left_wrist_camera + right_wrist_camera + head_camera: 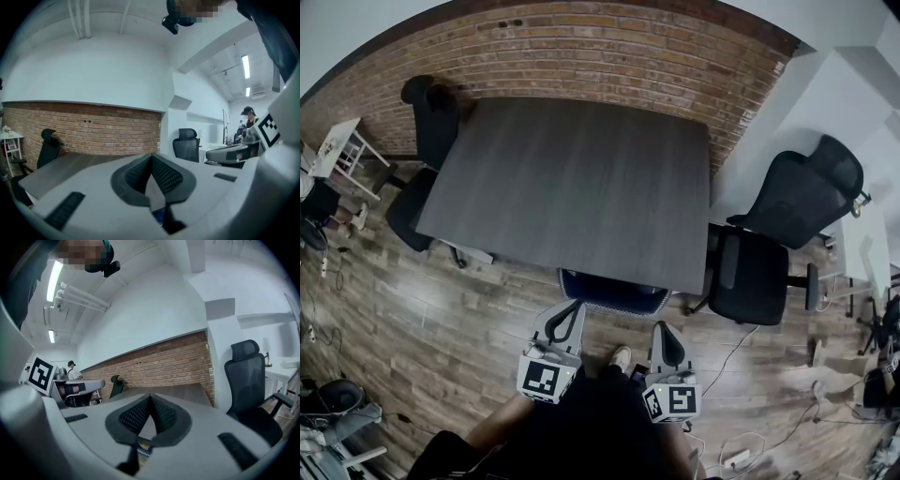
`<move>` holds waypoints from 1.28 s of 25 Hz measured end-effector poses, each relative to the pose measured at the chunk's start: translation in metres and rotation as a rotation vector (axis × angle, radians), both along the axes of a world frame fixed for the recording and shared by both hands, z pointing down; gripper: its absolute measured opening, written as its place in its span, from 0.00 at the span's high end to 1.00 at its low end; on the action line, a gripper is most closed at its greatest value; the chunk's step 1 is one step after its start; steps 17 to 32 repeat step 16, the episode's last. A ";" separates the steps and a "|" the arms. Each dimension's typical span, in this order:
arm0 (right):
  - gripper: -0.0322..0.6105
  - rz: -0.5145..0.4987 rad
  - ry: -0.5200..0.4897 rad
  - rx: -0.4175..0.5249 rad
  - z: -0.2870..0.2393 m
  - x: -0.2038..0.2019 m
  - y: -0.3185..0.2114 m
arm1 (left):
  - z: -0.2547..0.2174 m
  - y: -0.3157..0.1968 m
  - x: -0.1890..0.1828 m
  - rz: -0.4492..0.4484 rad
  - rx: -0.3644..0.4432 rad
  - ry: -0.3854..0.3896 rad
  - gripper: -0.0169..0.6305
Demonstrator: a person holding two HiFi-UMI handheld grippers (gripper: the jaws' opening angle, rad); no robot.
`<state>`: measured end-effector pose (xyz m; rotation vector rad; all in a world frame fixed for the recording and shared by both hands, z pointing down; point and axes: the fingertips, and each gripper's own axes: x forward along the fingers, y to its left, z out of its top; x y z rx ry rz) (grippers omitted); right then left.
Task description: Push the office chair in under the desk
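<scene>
The office chair (614,292) shows only as a curved, blue-edged mesh back at the near edge of the dark grey desk (572,187); its seat is hidden under the desktop. My left gripper (573,311) is shut and holds nothing, its tips just short of the left end of the chair back. My right gripper (664,330) is also shut and empty, a little behind the right end of the back. In the left gripper view the shut jaws of the left gripper (151,176) point over the desktop (70,164). The right gripper (150,414) points the same way.
A black office chair (769,253) stands at the desk's right side, and another (427,155) at its far left corner. A brick wall (609,52) runs behind the desk. A small white table (339,148) stands at the left. Cables (741,441) lie on the wooden floor.
</scene>
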<state>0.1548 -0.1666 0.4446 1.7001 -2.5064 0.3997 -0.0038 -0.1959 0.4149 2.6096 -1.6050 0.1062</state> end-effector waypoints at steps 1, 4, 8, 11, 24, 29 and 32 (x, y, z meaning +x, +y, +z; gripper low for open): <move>0.95 -0.001 0.001 -0.002 0.001 0.000 0.000 | 0.000 0.000 0.001 0.001 -0.001 -0.001 0.96; 0.95 0.001 0.002 -0.006 0.001 0.001 -0.002 | 0.001 -0.001 0.002 0.005 -0.008 -0.006 0.96; 0.95 0.004 0.005 -0.009 0.002 0.002 -0.001 | 0.001 0.000 0.003 0.002 -0.010 -0.007 0.96; 0.95 0.003 0.010 -0.012 0.003 0.002 -0.001 | 0.001 0.001 0.002 -0.001 -0.007 -0.009 0.96; 0.95 -0.001 0.016 -0.013 0.005 0.002 0.002 | 0.001 0.002 0.002 -0.009 -0.003 0.000 0.96; 0.95 -0.001 0.016 -0.013 0.005 0.002 0.002 | 0.001 0.002 0.002 -0.009 -0.003 0.000 0.96; 0.95 -0.001 0.016 -0.013 0.005 0.002 0.002 | 0.001 0.002 0.002 -0.009 -0.003 0.000 0.96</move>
